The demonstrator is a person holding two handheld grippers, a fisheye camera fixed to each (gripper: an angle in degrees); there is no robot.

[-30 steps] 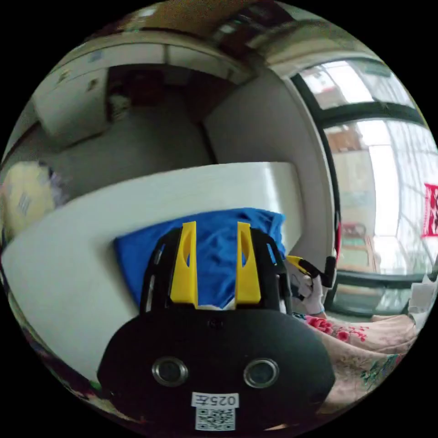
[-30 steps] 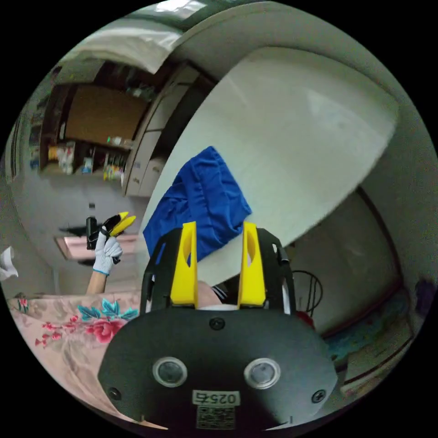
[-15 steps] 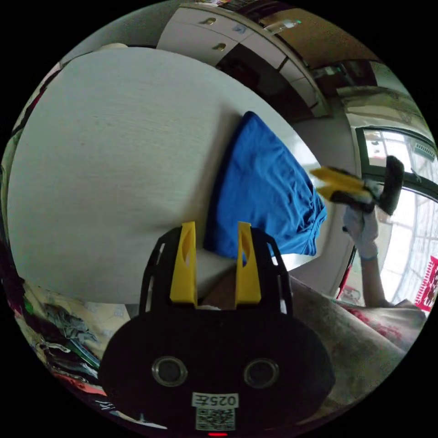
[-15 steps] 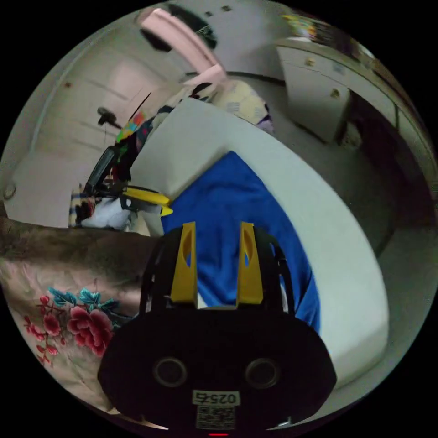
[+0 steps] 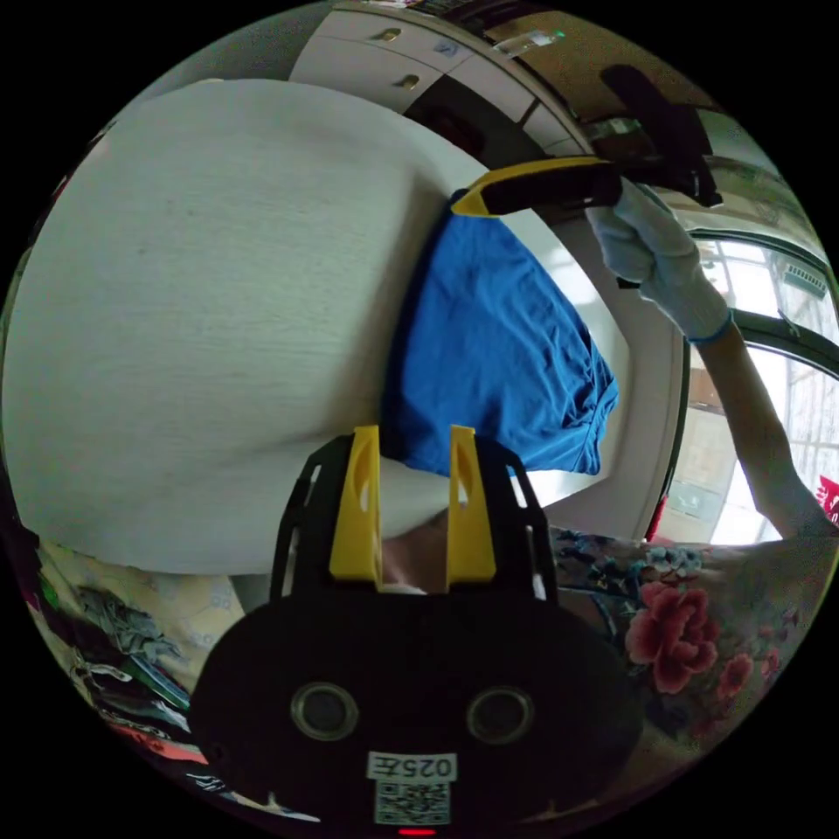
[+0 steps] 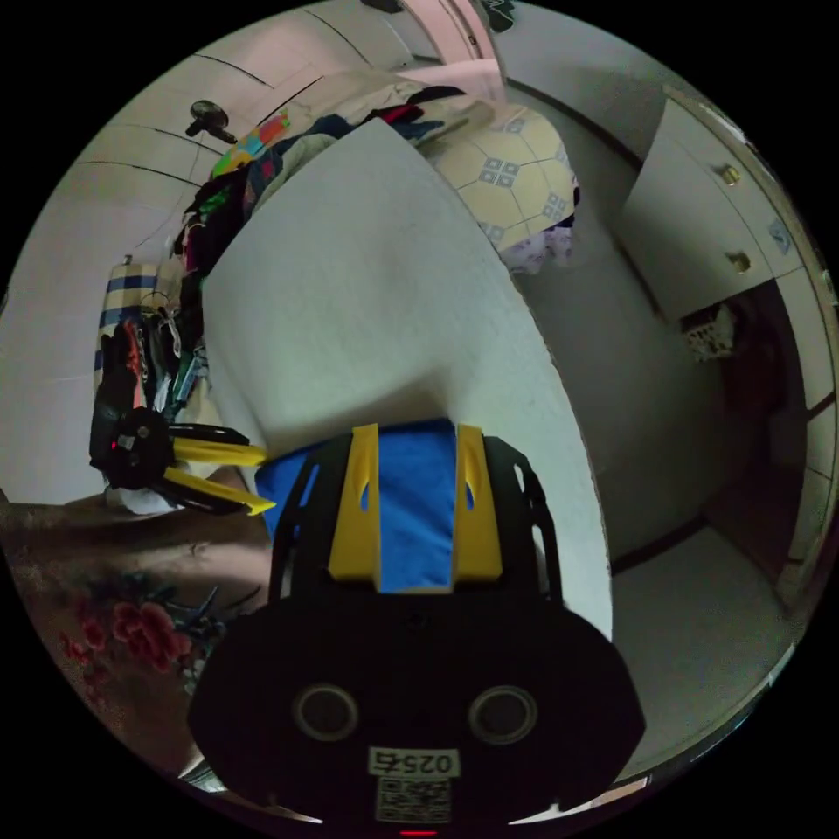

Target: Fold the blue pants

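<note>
Your right gripper (image 5: 476,199) has reached the far corner of the blue pants (image 5: 498,350); both grippers' jaws gape, gripping nothing, left gripper (image 5: 406,454) at the near edge.

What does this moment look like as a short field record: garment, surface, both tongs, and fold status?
garment: blue pants, bunched in a compact heap, partly folded at most
surface: white table, pants near one edge
left tongs: jaws apart, empty, at the near corner of the pants
right tongs: jaws apart, blue cloth seen between them, no grip evident; in the left gripper view they reach the far end of the pants
person: gloved hand on the right tongs
fold status: not finished
</note>
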